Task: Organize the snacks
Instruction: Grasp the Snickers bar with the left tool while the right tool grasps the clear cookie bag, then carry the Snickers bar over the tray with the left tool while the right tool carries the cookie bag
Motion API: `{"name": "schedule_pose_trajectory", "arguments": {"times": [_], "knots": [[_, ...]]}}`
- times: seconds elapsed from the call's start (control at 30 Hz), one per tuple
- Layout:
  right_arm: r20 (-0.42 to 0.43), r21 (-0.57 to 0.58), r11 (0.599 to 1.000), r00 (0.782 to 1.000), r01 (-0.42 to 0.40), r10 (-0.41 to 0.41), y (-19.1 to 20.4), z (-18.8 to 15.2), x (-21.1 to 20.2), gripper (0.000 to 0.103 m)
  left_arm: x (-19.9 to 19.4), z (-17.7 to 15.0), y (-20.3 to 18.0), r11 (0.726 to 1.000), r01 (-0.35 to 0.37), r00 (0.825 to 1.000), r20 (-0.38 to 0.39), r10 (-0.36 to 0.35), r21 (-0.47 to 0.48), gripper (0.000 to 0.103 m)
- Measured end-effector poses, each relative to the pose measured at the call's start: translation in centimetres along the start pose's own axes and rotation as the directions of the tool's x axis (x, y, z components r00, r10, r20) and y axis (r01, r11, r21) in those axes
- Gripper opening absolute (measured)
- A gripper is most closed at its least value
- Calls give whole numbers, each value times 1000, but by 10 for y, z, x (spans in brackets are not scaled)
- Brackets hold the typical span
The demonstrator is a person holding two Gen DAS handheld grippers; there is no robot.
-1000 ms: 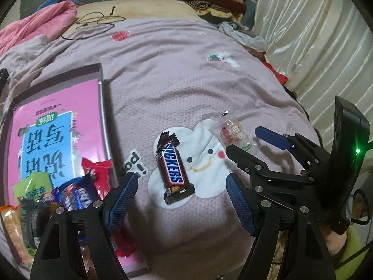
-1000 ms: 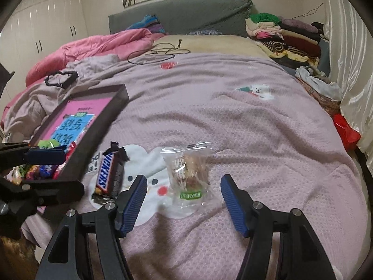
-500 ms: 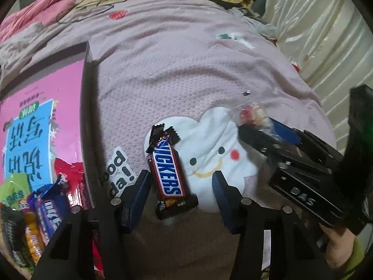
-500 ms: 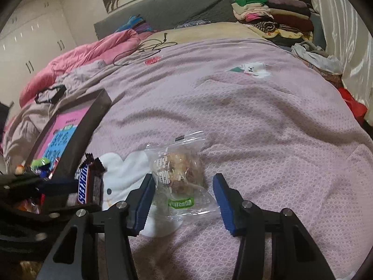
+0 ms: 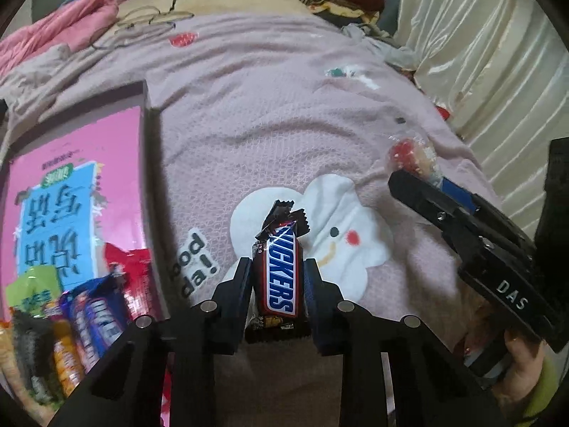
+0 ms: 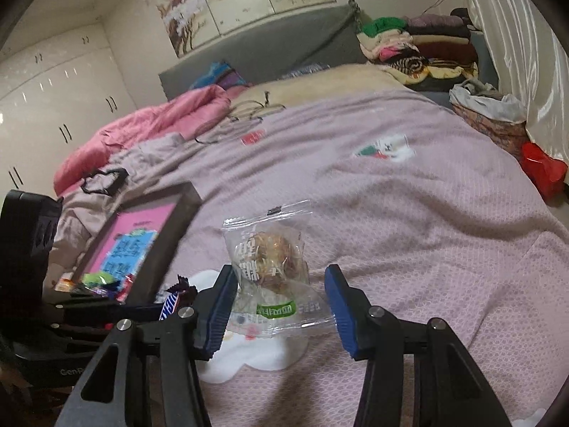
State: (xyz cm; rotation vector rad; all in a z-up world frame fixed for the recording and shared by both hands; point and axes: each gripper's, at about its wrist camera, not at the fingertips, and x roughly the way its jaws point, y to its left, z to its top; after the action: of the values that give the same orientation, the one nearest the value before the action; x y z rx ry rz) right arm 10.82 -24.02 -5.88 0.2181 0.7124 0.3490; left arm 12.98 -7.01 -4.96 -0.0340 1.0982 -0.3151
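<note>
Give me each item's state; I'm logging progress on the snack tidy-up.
Left gripper: jaws just closed, shut on the Snickers bar.
Right gripper: around the clear snack packet; grip unclear.
Tray: open, several snacks already inside.
Bedspread: spread out, slightly wrinkled.

Two close wrist views along the tongs, sharing the bedspread [image 5: 284, 114].

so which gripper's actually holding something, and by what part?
Left gripper has just closed on the Snickers bar, pads on its long sides near the lower end. Right gripper straddles the clear snack bag; whether it grips is unclear.
</note>
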Motion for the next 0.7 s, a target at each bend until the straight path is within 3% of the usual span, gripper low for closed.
{"name": "schedule_pose_trajectory", "arguments": {"times": [0.4, 0.7], "knots": [[73, -9, 996, 994, -86, 86, 33, -5, -34, 51, -70, -21, 22, 999, -41, 993, 109, 39, 20, 29], [49, -76, 985, 986, -155, 159, 81, -11, -35, 51, -96, -32, 56, 997, -62, 988, 140, 68, -44, 29]]}}
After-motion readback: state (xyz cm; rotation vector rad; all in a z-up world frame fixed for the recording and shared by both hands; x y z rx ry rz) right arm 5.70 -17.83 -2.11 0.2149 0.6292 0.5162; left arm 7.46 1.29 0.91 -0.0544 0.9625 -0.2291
